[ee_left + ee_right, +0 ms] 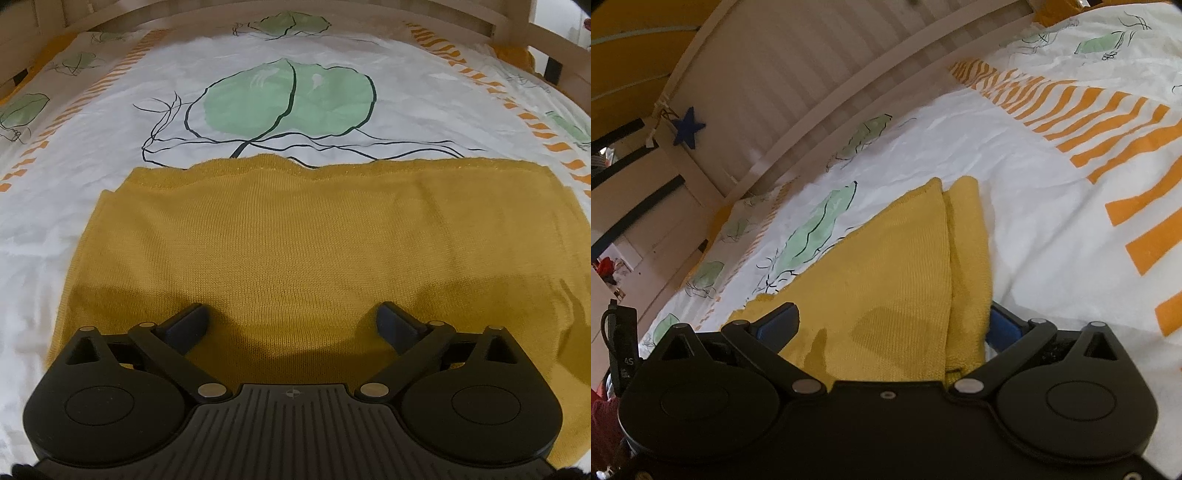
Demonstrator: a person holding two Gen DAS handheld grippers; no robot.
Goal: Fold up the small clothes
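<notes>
We hold both the left gripper [291,321] and the right gripper [892,325] spread wide over the yellow knit garment [258,236] at lower centre; closing carelessly risks pinching only its top layer, dragging the fold crooked.

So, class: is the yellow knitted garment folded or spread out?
Folded. The right wrist view shows the yellow garment doubled, one layer's edge lying over another on the bedsheet.

White bedsheet [110,206] with green leaf print [288,99], orange stripes [1108,122], wooden bed rail [820,122], blue star [687,127]
</notes>
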